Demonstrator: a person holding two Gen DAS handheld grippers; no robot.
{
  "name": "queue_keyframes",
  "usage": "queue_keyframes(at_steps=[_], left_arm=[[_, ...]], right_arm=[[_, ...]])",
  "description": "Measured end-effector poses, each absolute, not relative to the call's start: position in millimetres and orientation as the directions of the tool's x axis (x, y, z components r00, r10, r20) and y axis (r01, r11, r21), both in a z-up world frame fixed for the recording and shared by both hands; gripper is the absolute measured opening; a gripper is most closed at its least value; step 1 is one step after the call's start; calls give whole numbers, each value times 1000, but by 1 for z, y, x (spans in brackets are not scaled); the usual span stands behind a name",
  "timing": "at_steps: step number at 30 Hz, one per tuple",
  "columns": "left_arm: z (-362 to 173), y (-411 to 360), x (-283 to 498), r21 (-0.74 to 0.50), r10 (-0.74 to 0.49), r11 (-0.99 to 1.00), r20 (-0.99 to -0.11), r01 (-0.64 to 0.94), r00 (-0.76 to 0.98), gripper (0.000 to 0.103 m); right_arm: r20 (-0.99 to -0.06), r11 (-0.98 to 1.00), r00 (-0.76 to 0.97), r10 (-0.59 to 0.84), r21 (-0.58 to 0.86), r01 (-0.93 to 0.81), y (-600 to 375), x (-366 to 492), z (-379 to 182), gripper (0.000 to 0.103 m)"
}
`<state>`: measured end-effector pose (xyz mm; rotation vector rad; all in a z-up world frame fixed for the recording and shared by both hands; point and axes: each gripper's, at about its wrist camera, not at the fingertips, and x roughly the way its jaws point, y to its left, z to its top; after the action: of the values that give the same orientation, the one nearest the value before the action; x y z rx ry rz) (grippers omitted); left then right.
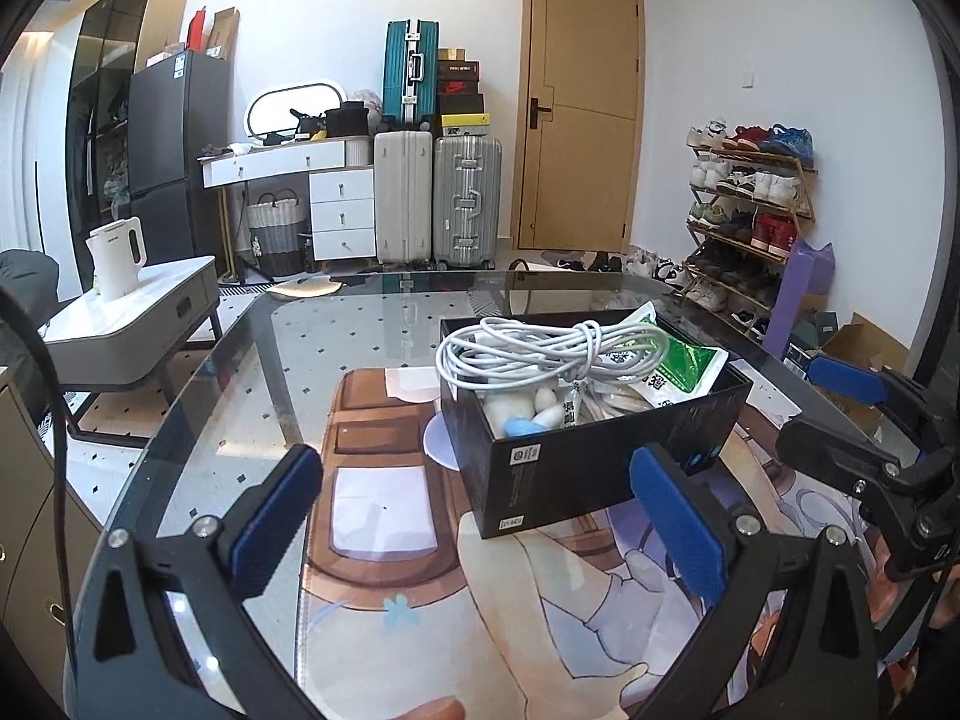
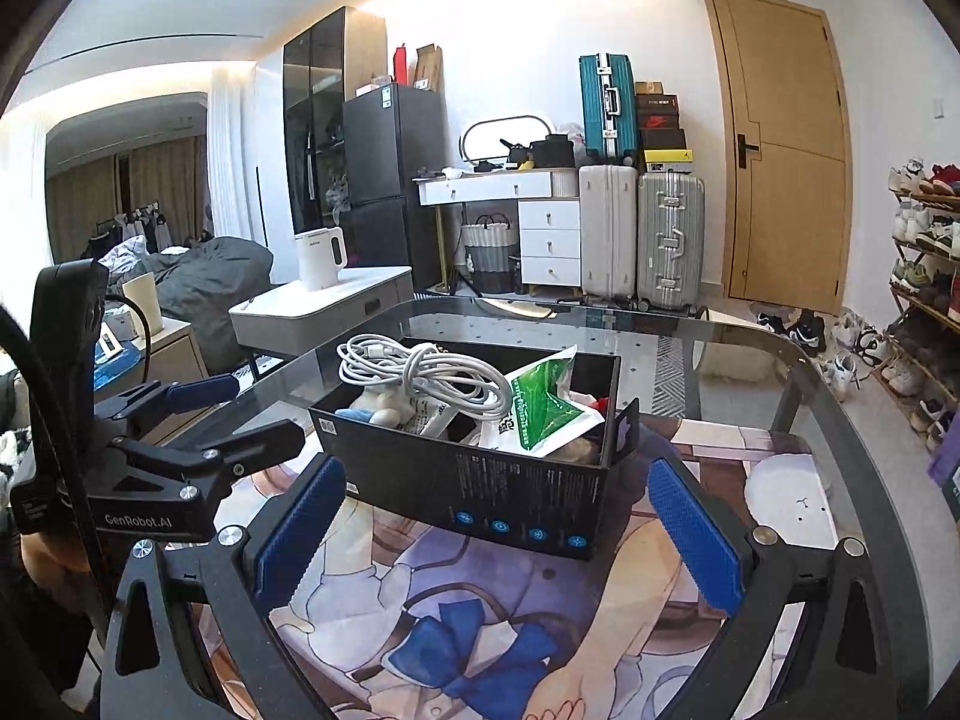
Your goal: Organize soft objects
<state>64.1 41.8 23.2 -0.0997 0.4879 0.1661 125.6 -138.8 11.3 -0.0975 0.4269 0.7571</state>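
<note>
A black box [image 1: 600,456] stands on the printed mat [image 1: 420,600] on a glass table. It holds a coiled white cable [image 1: 540,348], a green-and-white packet [image 1: 672,366] and a small white-and-blue plush toy [image 1: 528,414]. The box [image 2: 510,492], cable [image 2: 432,378] and packet [image 2: 540,408] also show in the right wrist view. My left gripper [image 1: 480,516] is open and empty, just in front of the box's near corner. My right gripper [image 2: 498,534] is open and empty, close to the box's long side. Each gripper shows in the other's view: the right [image 1: 870,420], the left [image 2: 204,414].
The glass table edge [image 1: 198,372] curves at left. Behind stand a low white side table with a kettle [image 1: 117,258], suitcases [image 1: 438,198], a dresser, a fridge, a wooden door and a shoe rack [image 1: 750,210] at right.
</note>
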Motion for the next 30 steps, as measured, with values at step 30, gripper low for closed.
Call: queue_keyframes(at_steps=[30], left_arm=[[29,36,65,-42,160,978,-465,-202,871,103]], right_arm=[[-396,748,681,616,23,-663,-142,113,14,103]])
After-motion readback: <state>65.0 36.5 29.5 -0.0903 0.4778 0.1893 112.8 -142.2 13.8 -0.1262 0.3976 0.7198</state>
